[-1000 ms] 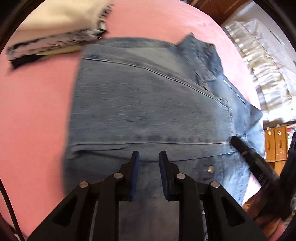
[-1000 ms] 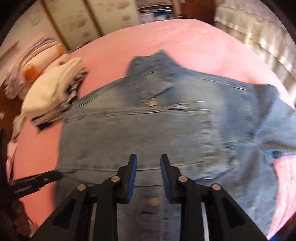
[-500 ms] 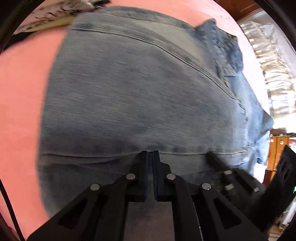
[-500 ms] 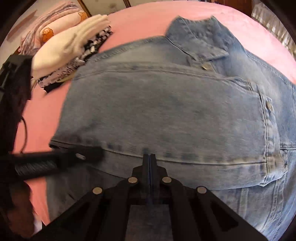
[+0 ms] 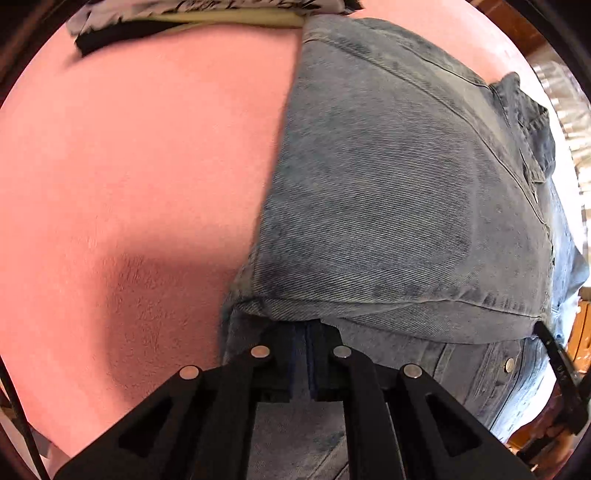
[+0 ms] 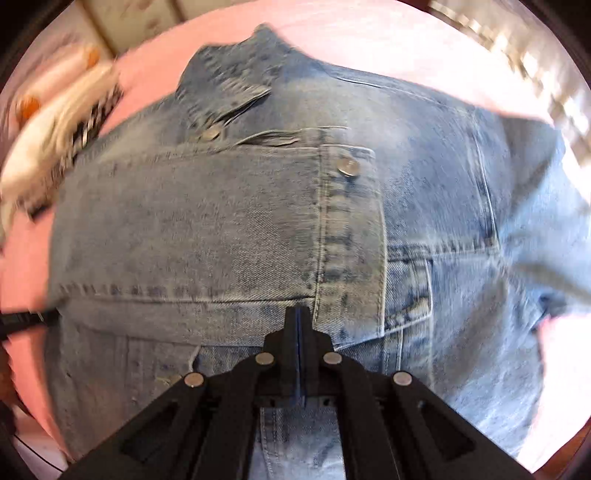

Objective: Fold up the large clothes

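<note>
Left tongs (image 5: 307,328) and right tongs (image 6: 298,314) closed at denim jacket (image 5: 399,206) fold edge; bare pink bed (image 5: 129,166) alongside.

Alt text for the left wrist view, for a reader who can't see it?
The left gripper, jaws shut, presses down at the near edge of a folded denim jacket lying on a pink sheet. The right gripper reaches the same edge at the far right. A stack of folded clothes lies at the top.
</note>
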A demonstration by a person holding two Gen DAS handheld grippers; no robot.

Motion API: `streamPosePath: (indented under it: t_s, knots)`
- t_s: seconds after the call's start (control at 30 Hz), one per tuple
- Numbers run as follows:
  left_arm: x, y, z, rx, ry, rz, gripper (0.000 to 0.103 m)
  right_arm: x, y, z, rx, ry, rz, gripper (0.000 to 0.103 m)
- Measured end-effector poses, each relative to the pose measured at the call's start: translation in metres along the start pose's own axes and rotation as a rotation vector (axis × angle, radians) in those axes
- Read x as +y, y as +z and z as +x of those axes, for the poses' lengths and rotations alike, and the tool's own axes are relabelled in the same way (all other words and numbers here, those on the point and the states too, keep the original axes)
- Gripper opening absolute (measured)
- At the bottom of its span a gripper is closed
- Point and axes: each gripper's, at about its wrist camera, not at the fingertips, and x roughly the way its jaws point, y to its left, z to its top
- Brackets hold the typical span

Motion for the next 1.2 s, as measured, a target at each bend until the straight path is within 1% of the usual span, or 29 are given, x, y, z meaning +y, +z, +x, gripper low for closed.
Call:
streamPosePath:
  t_s: [0.03, 0.07, 0.1, 0.2, 0.27, 0.33, 0.37, 0.43, 0.53, 0.57, 0.67, 0.73, 0.8, 0.9, 0.97, 1.0, 1.03, 1.07, 1.13, 1.2]
  knots:
    - [-0.004, 0.000, -0.003, -0.005, -0.002, 0.003, 0.004, 0.006, 0.003, -0.003, -0.005, -0.019, -0.023, 0.000]
    - [-0.008, 0.001, -0.007, -0.007, -0.006, 0.006, 0.004, 0.007, 0.007, -0.006, -0.012, -0.016, -0.014, 0.000]
    - [-0.014, 0.001, -0.014, -0.012, -0.018, 0.013, 0.004, 0.007, 0.009, -0.010, -0.021, 0.006, 0.015, 0.000]
    - [-0.027, 0.005, -0.035, -0.041, -0.083, 0.020, 0.004, 0.011, 0.023, -0.025, -0.081, 0.118, 0.102, 0.000]
    - [-0.044, 0.013, -0.048, -0.099, -0.120, 0.055, 0.005, 0.023, 0.036, -0.030, -0.137, 0.171, 0.115, 0.000]
    - [-0.065, 0.028, -0.052, -0.161, -0.148, 0.098, 0.006, 0.038, 0.052, -0.025, -0.172, 0.226, 0.112, 0.000]
    - [-0.072, 0.040, -0.052, -0.190, -0.154, 0.118, 0.006, 0.047, 0.062, -0.019, -0.181, 0.256, 0.103, 0.000]
    - [-0.090, 0.067, -0.040, -0.212, -0.158, 0.148, 0.006, 0.070, 0.079, -0.006, -0.195, 0.298, 0.071, 0.000]
    - [-0.106, 0.098, -0.029, -0.216, -0.208, 0.162, 0.006, 0.100, 0.100, 0.013, -0.208, 0.331, 0.029, 0.000]
    - [-0.108, 0.108, -0.024, -0.214, -0.211, 0.169, 0.006, 0.106, 0.099, 0.016, -0.204, 0.337, 0.026, 0.000]
    - [-0.123, 0.119, -0.007, -0.210, -0.160, 0.190, 0.006, 0.117, 0.107, 0.031, -0.190, 0.346, 0.023, 0.000]
    - [-0.119, 0.123, -0.002, -0.219, -0.142, 0.168, 0.006, 0.116, 0.110, 0.041, -0.174, 0.312, 0.010, 0.000]
    - [-0.103, 0.122, 0.002, -0.217, -0.123, 0.152, 0.006, 0.107, 0.111, 0.048, -0.155, 0.262, 0.000, 0.000]
    - [-0.078, 0.125, 0.003, -0.216, -0.096, 0.122, 0.006, 0.081, 0.113, 0.048, -0.151, 0.194, 0.027, 0.000]
    - [-0.060, 0.126, -0.002, -0.234, -0.080, 0.094, 0.006, 0.060, 0.113, 0.046, -0.140, 0.207, 0.063, 0.000]
    - [-0.054, 0.127, -0.004, -0.243, -0.075, 0.086, 0.006, 0.052, 0.111, 0.044, -0.142, 0.171, 0.073, 0.000]
    - [-0.047, 0.127, -0.006, -0.249, -0.075, 0.077, 0.006, 0.046, 0.109, 0.042, -0.137, 0.170, 0.068, 0.000]
    - [-0.040, 0.128, -0.008, -0.253, -0.071, 0.062, 0.006, 0.040, 0.105, 0.041, -0.141, 0.136, 0.064, 0.000]
    - [-0.032, 0.128, -0.009, -0.248, -0.069, 0.040, 0.006, 0.030, 0.099, 0.038, -0.147, 0.018, 0.054, 0.000]
    - [-0.025, 0.125, -0.011, -0.248, -0.069, 0.026, 0.006, 0.014, 0.092, 0.038, -0.132, 0.010, 0.087, 0.000]
